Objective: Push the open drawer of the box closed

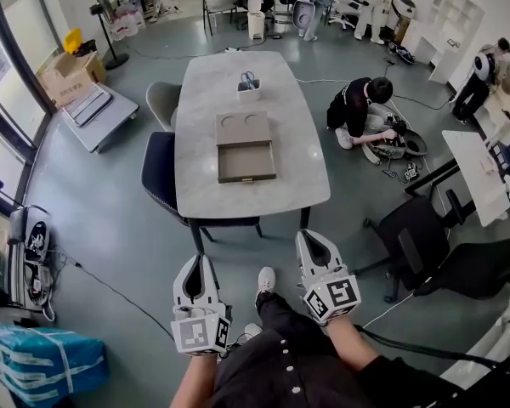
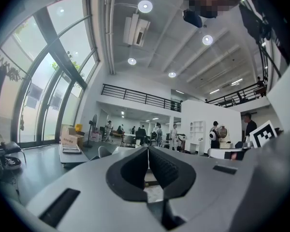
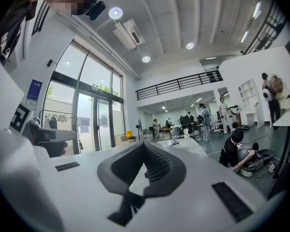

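In the head view a flat grey-brown box lies mid-table on the pale grey table. Its drawer is pulled out toward me and looks empty. Both grippers are held low in front of my body, well short of the table's near edge and pointing toward it. The left gripper is shut with nothing in it, its fingers meeting at the tip in the left gripper view. The right gripper is likewise shut and empty, as the right gripper view shows.
A white holder with scissors stands behind the box. A dark blue chair and a grey chair sit at the table's left. A person crouches on the floor to the right. A black office chair stands near right.
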The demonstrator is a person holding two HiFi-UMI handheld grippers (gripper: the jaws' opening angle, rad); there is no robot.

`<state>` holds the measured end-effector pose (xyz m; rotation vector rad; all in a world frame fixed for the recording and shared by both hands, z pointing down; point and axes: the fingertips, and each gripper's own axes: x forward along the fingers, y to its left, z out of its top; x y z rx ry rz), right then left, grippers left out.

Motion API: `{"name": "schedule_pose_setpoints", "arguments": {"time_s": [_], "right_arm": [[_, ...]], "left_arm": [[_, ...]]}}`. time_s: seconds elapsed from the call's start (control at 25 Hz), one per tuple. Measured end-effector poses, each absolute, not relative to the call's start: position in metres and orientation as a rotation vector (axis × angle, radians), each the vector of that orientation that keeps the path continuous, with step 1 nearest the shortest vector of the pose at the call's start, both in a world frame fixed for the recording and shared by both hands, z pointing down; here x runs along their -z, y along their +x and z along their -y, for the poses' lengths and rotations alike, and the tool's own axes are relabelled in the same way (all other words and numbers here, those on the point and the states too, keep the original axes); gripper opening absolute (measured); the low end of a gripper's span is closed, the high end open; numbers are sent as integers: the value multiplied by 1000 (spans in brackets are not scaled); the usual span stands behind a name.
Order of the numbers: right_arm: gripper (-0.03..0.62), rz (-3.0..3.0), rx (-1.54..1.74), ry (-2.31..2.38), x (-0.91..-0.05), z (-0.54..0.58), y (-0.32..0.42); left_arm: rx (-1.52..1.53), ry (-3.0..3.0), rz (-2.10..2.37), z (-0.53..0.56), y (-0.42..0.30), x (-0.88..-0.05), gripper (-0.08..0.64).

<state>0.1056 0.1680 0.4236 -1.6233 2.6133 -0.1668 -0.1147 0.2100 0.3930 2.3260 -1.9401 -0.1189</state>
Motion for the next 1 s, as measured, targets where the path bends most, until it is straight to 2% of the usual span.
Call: {"name": "schedule_pose_setpoints", "arguments": {"time_s": [1.0], "right_arm": [[-3, -2644, 200, -1617, -427, 23, 98]], "left_arm": [[109, 2298, 1929, -22, -117, -398, 17]]}}
